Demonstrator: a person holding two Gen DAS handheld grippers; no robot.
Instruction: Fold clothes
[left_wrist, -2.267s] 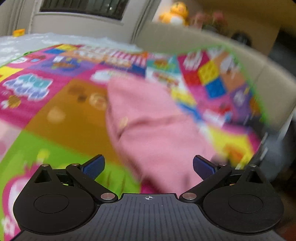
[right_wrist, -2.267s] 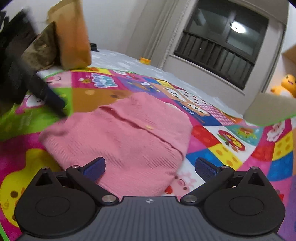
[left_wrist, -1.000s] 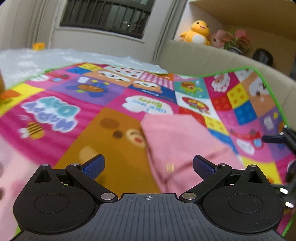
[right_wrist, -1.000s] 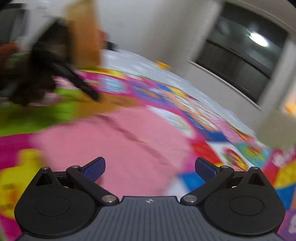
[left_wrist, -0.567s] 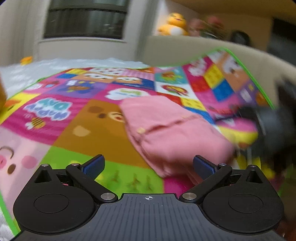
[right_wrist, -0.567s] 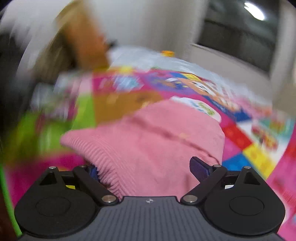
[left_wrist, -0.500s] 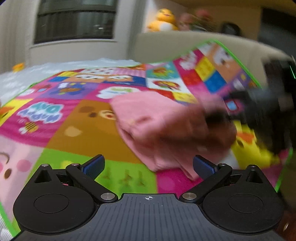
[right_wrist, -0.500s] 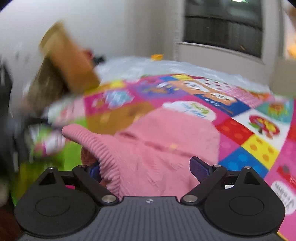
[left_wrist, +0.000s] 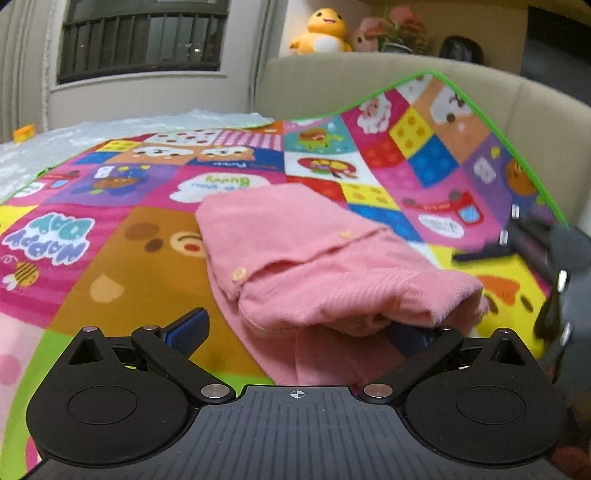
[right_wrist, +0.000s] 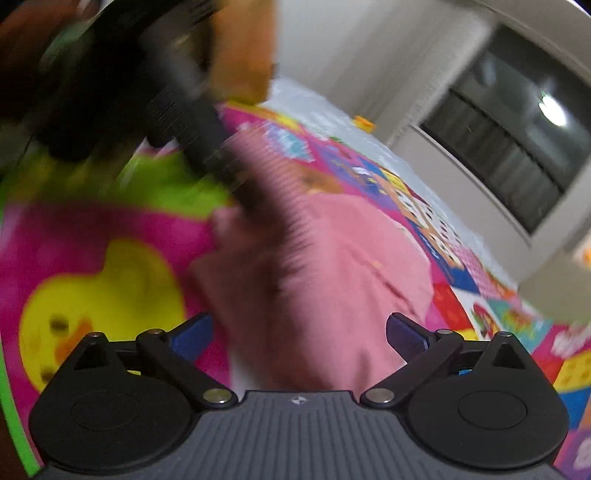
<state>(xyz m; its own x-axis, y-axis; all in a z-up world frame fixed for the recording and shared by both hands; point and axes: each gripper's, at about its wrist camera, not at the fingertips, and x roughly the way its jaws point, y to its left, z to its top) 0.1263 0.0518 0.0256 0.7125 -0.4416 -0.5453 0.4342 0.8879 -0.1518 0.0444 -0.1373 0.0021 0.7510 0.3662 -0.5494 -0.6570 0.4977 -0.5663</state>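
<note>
Half a second earlier the right tool had pinched the pink garment's ribbed edge, but now both it and the left tool gaped apart with the folded piece lying just ahead on the play mat (fold seemingly done).

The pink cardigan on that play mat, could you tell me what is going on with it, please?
A person with a handheld gripper in each hand is folding a pink knit cardigan on a colourful cartoon play mat. The garment is already folded over on itself, buttons showing, with a ribbed edge hanging at its near end. The left gripper is open at that near edge, with nothing clamped. The right gripper is also open above the cardigan; its view is heavily blurred.
</note>
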